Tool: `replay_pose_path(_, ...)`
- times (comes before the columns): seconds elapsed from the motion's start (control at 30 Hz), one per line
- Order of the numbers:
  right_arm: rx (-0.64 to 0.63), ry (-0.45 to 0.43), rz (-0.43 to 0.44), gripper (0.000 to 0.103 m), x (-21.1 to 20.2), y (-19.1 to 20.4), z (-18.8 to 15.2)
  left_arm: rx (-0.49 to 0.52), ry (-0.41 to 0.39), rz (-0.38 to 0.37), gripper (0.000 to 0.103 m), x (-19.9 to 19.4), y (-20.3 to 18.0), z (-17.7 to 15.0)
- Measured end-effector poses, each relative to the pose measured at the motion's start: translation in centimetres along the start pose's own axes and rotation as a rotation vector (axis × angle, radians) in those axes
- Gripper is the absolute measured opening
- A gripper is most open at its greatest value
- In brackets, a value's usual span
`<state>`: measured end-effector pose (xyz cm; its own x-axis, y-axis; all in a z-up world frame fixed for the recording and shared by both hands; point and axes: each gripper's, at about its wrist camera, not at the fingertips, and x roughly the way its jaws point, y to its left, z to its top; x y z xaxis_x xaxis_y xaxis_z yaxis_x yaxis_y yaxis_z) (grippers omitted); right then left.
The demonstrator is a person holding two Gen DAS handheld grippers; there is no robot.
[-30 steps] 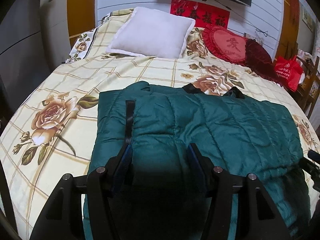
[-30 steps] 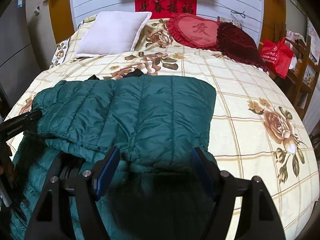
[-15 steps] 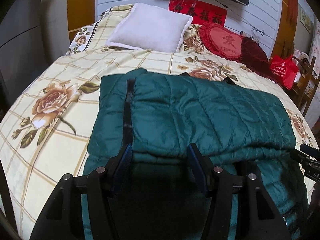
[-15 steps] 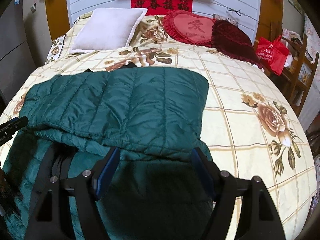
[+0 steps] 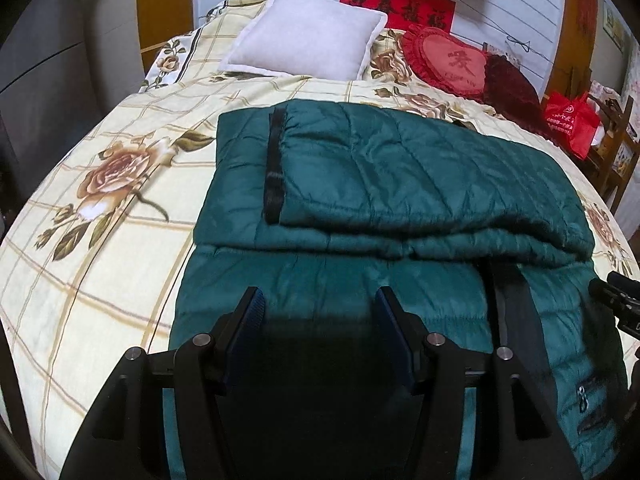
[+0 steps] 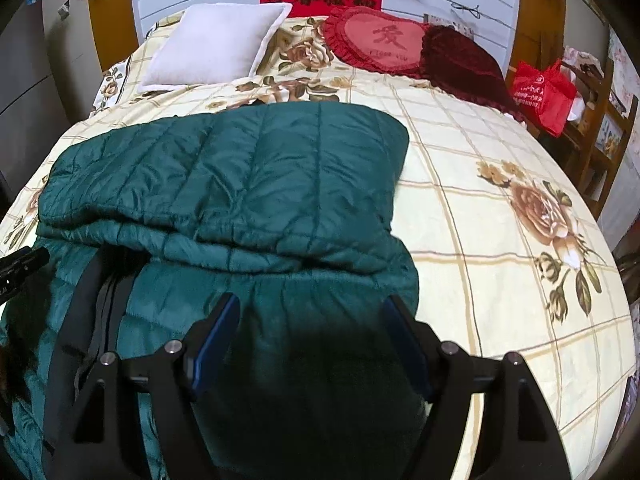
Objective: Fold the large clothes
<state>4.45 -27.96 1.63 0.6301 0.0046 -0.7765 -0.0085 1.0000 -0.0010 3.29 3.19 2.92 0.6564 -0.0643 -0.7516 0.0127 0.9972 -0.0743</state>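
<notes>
Now you have pulled both grippers back nearward: left gripper [image 5: 318, 308] and right gripper [image 6: 312, 316] hover agape, empty, above the coat [image 5: 400, 176].

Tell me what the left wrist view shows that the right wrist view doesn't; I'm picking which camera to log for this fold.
Only the left wrist view shows the black cuff strip along the folded sleeve's left edge, the large rose print left of the coat, and the right gripper peeking in at its right edge.

Only the right wrist view shows the bare bedspread right of the coat.

Both show the green quilted coat, its far half folded back toward the near half, the white pillow, the heart cushion and the red bag.
</notes>
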Motion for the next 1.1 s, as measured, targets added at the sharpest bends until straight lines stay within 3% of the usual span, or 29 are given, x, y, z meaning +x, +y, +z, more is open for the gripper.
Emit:
replay_pose_path(0.63,-0.019,0.034,0.008,0.077,-2.7,0.5,-4.5,0.023,0.017,0.006,0.070,-4.2,0.5,-4.5)
replay_pose_path(1.1,-0.011,0.037,0.012,0.077,-3.1,0.3,-5.7,-0.003,0.042,0.007,0.070,-4.2,0.9,-5.9)
